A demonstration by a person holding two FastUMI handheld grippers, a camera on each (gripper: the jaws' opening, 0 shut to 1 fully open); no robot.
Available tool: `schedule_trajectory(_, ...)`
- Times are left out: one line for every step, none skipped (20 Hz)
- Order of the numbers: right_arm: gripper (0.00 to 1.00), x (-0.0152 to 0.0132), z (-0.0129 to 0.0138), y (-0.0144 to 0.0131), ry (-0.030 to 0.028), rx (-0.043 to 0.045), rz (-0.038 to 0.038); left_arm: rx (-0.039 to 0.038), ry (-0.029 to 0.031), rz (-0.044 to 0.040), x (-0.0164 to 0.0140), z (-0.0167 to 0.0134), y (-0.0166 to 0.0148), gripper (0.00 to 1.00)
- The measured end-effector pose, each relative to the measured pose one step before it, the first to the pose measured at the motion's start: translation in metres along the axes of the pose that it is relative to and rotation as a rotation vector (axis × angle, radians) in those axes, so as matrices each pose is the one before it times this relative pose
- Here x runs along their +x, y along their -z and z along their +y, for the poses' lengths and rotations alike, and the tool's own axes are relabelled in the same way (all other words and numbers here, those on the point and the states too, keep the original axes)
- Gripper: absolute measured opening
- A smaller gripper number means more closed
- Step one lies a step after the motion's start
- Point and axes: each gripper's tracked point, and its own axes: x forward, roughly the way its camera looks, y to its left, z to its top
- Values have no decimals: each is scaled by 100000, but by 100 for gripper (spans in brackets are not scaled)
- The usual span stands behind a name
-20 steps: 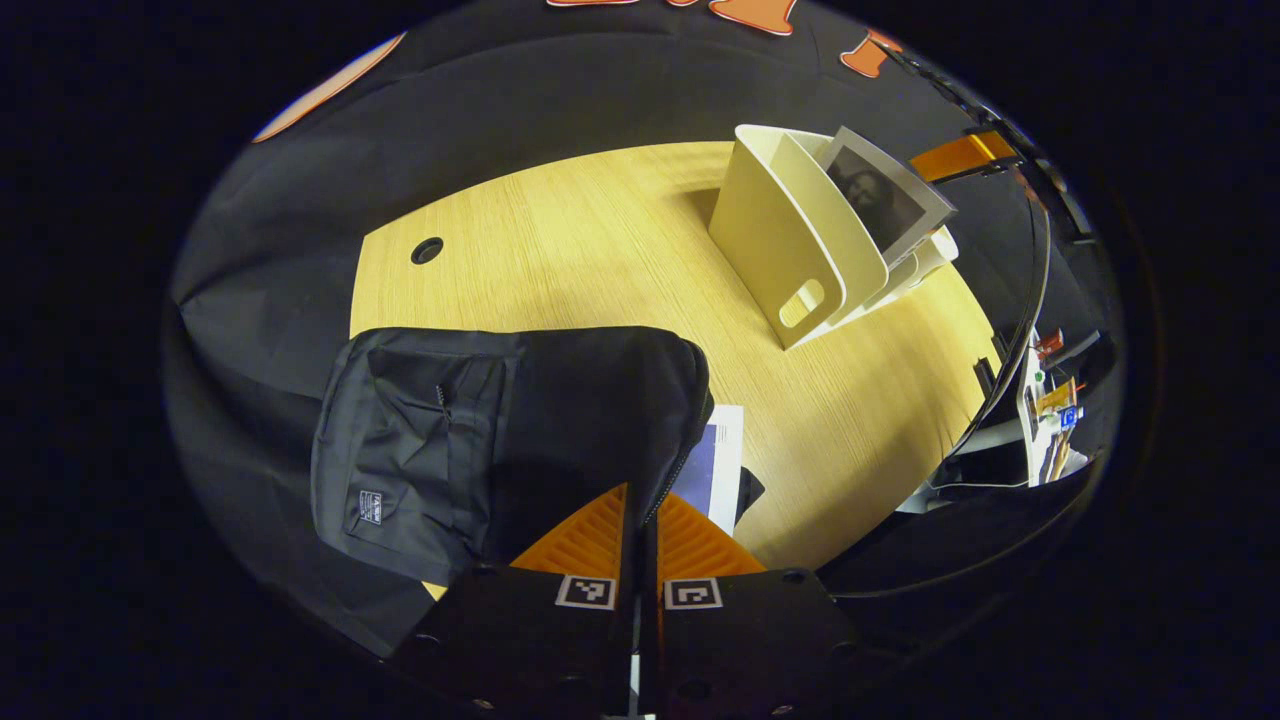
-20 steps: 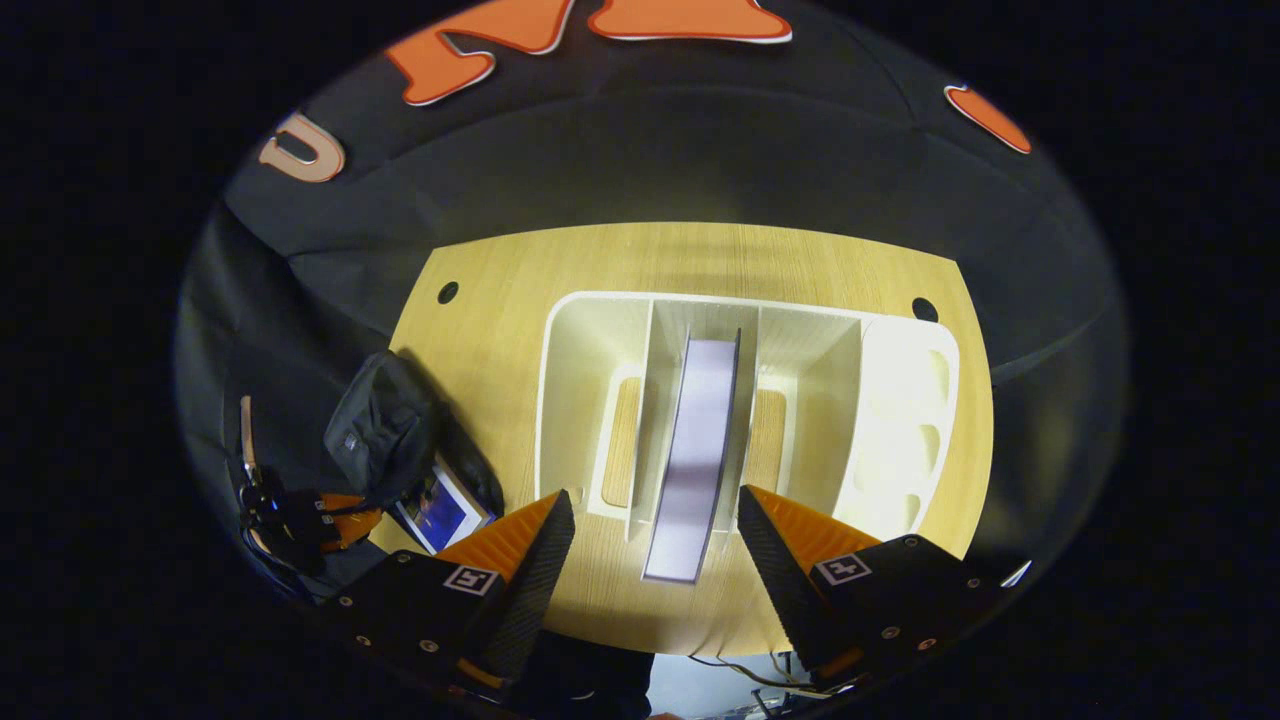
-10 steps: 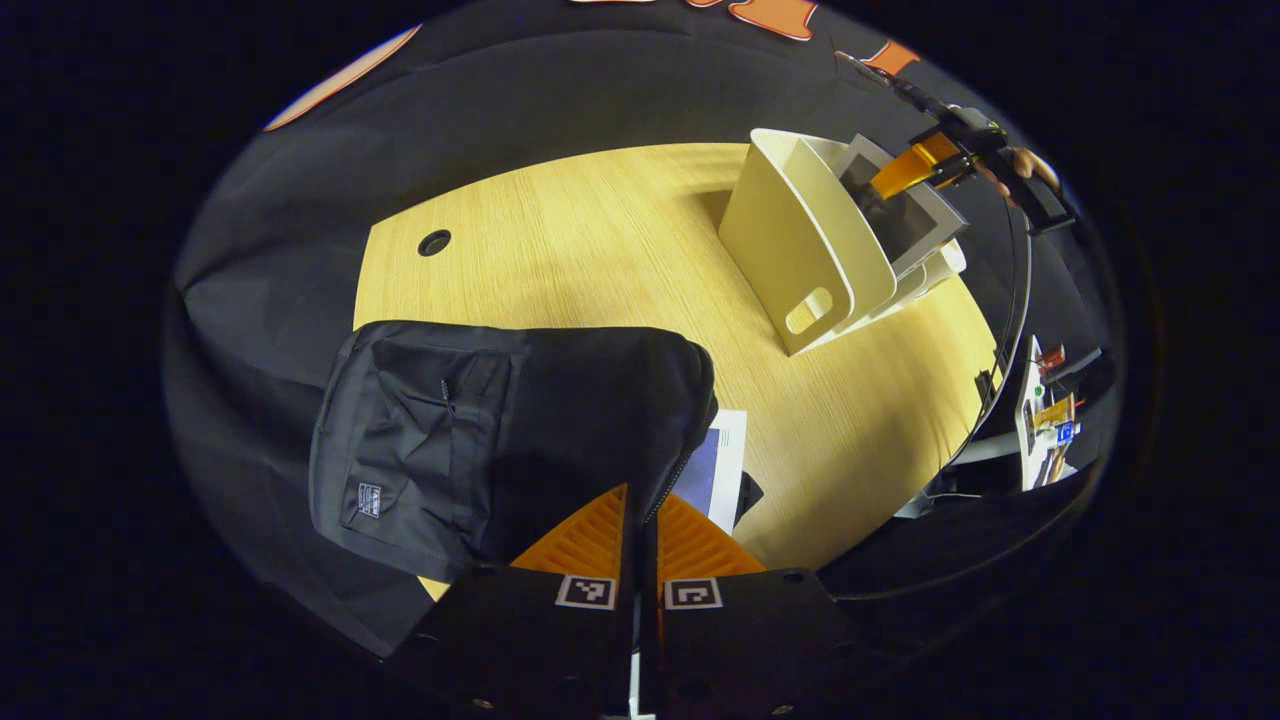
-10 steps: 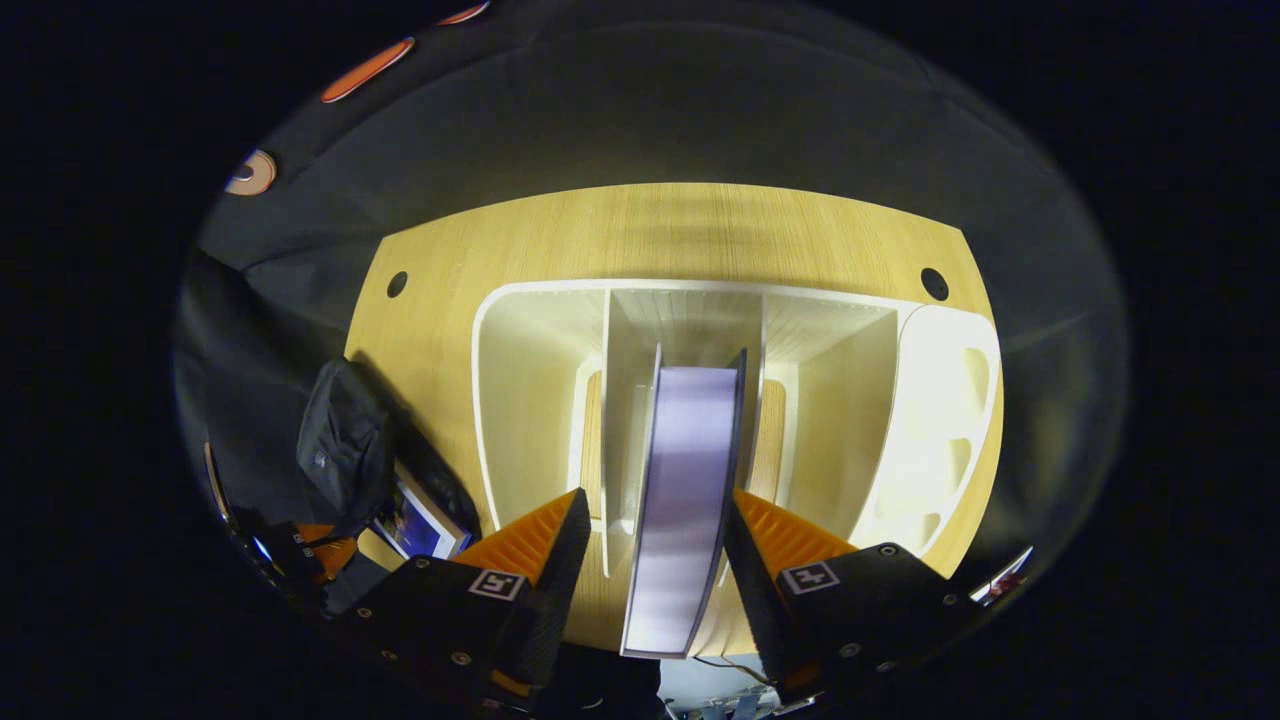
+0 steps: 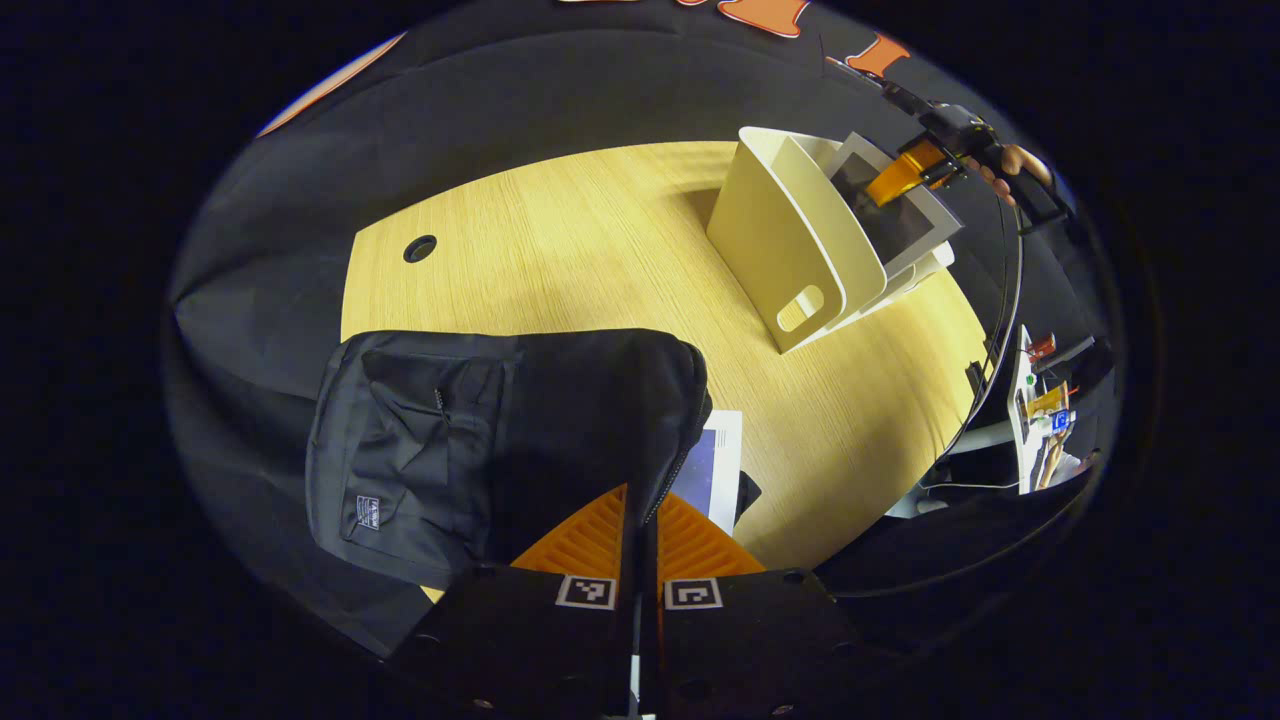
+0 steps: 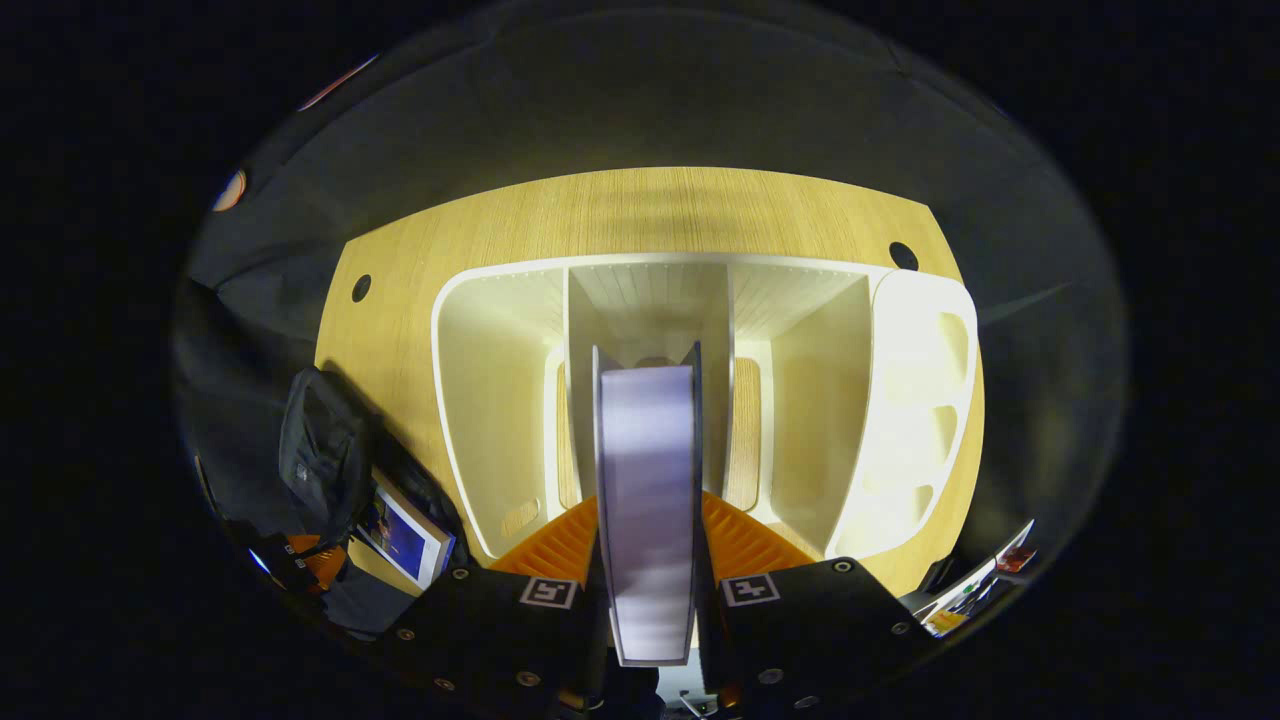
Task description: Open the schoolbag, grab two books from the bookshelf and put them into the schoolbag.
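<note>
No words or numbers can be read. The black cloth schoolbag [image 5: 500, 440] has a small patch [image 5: 368, 514] at seven o'clock, too tiny to read.

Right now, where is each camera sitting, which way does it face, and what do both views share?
Left gripper view: rides the left claw, shut on the schoolbag flap, facing across the table; a hand shows far off.
Right gripper view: rides the right claw, shut on a book, facing down into the bookshelf.
Shared: bookshelf, schoolbag, the book beneath it, table.
</note>
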Motion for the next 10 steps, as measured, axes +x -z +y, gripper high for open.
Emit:
schedule_trajectory(38,-400,-69,279,-337,1144,-785,241,335,-91,-151,-158,18,4)
schedule_trajectory(37,-447,24,484,-451,904,-188,542,184,-220,-3,41,-10,4)
schedule_trajectory(37,-497,-10,609,-522,794,-399,47,136,-220,28,33,-11,4)
schedule_trajectory(37,-606,-177,561,-369,250,-599,171,301,-153,-17,62,103,4)
schedule_trajectory(37,-533,-84,486,20,518,-915,0,232,-314,-46,23,-67,4)
schedule_trajectory(37,-573,0,645,107,296,-909,239,362,-212,56,-10,33,4)
schedule_trajectory(37,-561,72,739,-267,300,-888,168,178,-408,11,36,-91,4)
schedule_trajectory(37,-613,-25,775,-514,280,-680,260,168,-297,-46,-58,116,4)
schedule_trajectory(37,-585,71,695,-529,658,-567,343,139,-343,23,2,0,4)
schedule_trajectory(37,-409,-48,779,-280,851,-624,280,153,-163,-48,29,43,4)
